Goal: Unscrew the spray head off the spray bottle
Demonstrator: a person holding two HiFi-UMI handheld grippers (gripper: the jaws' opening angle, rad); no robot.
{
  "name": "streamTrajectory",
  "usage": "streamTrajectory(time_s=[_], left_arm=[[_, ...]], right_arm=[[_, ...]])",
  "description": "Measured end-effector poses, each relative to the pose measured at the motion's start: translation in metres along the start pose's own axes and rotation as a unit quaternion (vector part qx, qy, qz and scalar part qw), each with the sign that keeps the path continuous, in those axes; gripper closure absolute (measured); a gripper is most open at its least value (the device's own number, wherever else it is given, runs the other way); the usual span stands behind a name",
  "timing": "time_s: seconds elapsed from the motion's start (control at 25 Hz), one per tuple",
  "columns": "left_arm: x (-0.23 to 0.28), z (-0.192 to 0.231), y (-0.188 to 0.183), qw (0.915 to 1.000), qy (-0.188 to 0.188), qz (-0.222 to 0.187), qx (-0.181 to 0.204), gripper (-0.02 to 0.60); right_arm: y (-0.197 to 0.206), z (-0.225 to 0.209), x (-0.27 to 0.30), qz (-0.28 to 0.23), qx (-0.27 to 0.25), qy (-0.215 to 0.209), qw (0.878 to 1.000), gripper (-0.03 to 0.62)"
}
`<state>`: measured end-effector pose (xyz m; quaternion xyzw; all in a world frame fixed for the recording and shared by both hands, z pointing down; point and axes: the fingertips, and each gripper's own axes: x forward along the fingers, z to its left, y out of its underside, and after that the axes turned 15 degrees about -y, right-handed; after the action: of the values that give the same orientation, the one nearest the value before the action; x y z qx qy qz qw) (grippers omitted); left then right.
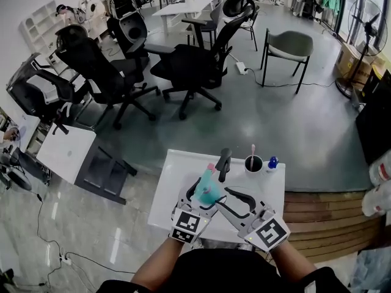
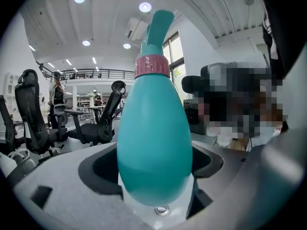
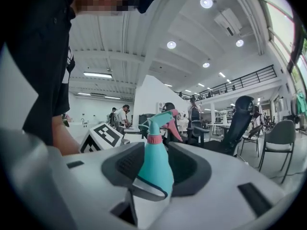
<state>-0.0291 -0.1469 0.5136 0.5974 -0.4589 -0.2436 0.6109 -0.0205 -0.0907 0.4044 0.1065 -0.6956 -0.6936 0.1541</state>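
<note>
A teal spray bottle (image 1: 206, 190) with a pink collar (image 2: 152, 66) and a teal spray head (image 3: 160, 121) stands upright over the white table (image 1: 177, 170). My left gripper (image 1: 201, 199) is shut on the bottle's lower body (image 2: 154, 143), whose pads press it from both sides. The right gripper (image 1: 222, 198) sits just right of the bottle with its jaws apart and nothing between its pads. In the right gripper view the bottle (image 3: 156, 169) stands a little beyond the open jaws, its pink trigger (image 3: 175, 126) pointing right.
A dark cup (image 1: 253, 162) holding a pink stick, a small blue object (image 1: 272, 162) and a black upright item (image 1: 224, 163) stand at the table's far edge. Office chairs (image 1: 189, 66) fill the floor beyond. A wooden floor strip (image 1: 317, 212) runs on the right.
</note>
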Motion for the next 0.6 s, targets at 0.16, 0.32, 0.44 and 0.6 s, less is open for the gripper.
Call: streamTrajectory(time_s=[0.16, 0.32, 0.44, 0.6], left_arm=[[-0.003, -0.008, -0.001, 0.9999, 0.01, 0.001, 0.01, 0.161], [-0.006, -0.016, -0.001, 0.9994, 0.019, 0.001, 0.027, 0.161], [-0.008, -0.021, -0.001, 0.9991, 0.024, -0.003, 0.035, 0.161], [-0.009, -0.028, -0.004, 0.9987, 0.029, -0.009, 0.04, 0.161]], right_arm=[[-0.005, 0.005, 0.006, 0.001, -0.003, -0.01, 1.0, 0.414], [-0.011, 0.008, 0.013, -0.003, -0.006, -0.021, 1.0, 0.396], [-0.012, 0.009, 0.018, -0.005, -0.007, -0.024, 1.0, 0.395], [-0.014, 0.007, 0.02, -0.009, -0.001, -0.021, 1.0, 0.396]])
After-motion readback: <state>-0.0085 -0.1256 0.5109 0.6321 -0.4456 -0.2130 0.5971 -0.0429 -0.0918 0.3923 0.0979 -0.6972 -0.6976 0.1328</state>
